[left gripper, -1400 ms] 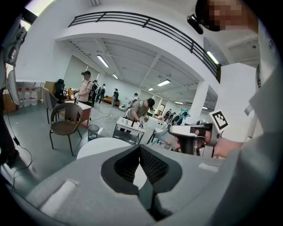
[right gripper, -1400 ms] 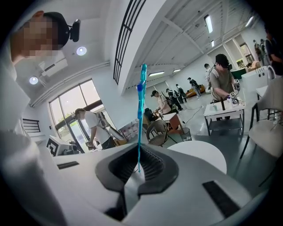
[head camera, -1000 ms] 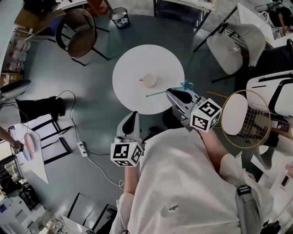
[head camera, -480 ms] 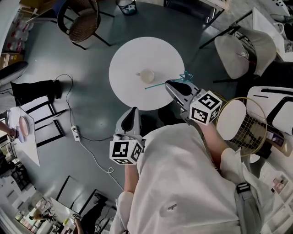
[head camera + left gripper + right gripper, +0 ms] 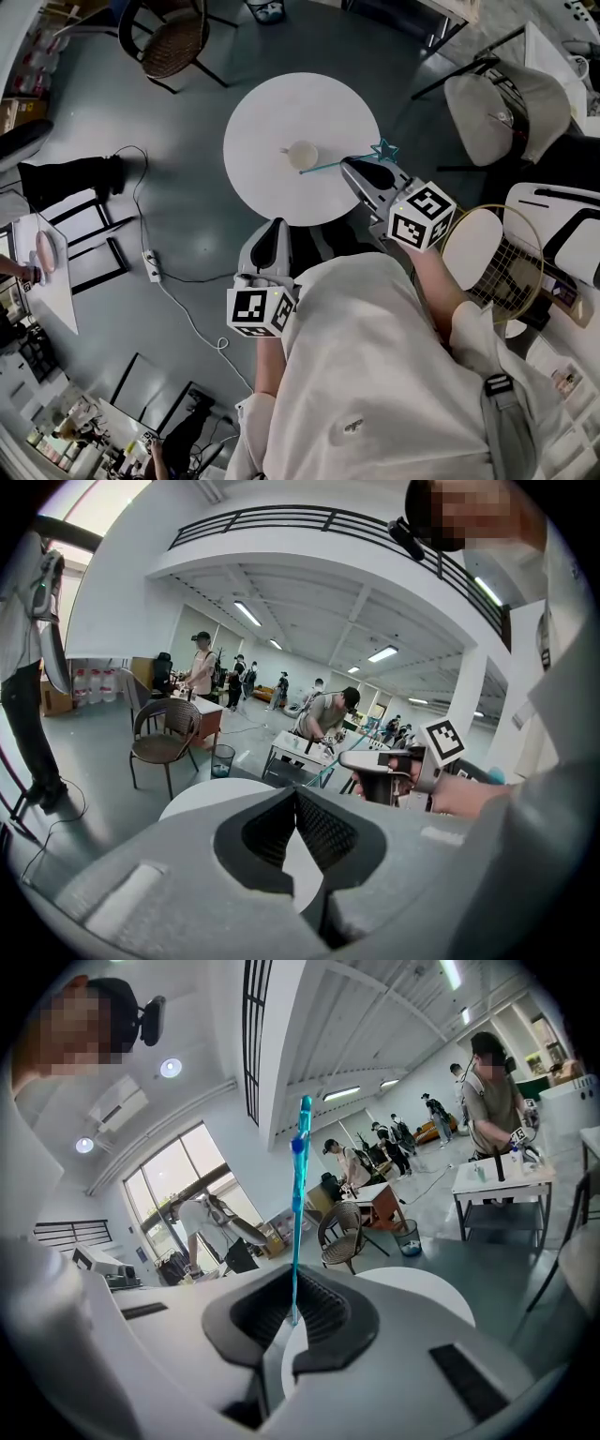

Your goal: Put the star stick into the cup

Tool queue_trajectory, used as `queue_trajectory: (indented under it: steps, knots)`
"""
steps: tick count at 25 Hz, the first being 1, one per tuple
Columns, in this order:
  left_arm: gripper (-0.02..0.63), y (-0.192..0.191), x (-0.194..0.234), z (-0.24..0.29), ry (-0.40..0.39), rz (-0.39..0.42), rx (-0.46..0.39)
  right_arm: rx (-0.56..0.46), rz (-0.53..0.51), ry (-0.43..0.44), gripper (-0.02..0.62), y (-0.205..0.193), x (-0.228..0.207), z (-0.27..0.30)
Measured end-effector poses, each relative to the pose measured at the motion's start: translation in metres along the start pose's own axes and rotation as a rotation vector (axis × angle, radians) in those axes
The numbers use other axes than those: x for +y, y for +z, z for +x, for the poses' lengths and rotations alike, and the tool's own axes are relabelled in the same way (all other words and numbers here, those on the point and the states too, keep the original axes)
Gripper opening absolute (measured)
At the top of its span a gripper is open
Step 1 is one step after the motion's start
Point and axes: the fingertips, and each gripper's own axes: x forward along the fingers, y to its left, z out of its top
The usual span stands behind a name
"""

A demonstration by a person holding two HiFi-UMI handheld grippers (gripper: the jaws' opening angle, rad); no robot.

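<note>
The thin teal star-tipped stick [image 5: 328, 165] is pinched in your right gripper [image 5: 354, 169], whose jaws are clamped on it near the star end. Its long axis runs left from the jaws, and the bare tip is just beside the small white cup [image 5: 302, 154] on the round white table [image 5: 272, 112]. Your left gripper [image 5: 270, 242], closed on nothing, sits farther from the cup, so the insertion looks like your right hand's job.

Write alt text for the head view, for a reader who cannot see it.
Seen from above, the right gripper holds a teal star stick over a round white table, its plain end pointing toward a white cup on the table. The left gripper, shut and empty, hangs by the table's near edge.
</note>
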Motion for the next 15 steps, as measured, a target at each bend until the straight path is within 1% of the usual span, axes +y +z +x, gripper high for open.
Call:
queue_trajectory:
  steps: [6, 11, 15]
  knots:
    - [0.011, 0.013, 0.005, 0.008, -0.026, 0.018, 0.006, 0.013, -0.007, -0.063, 0.02, -0.001, -0.017, 0.017]
    - [0.011, 0.012, 0.004, 0.01, -0.039, 0.031, 0.02, 0.038, -0.012, -0.106, 0.021, -0.014, -0.035, 0.031]
    - [0.011, 0.012, 0.01, 0.009, -0.037, 0.015, 0.024, 0.07, -0.019, -0.137, 0.02, -0.027, -0.045, 0.047]
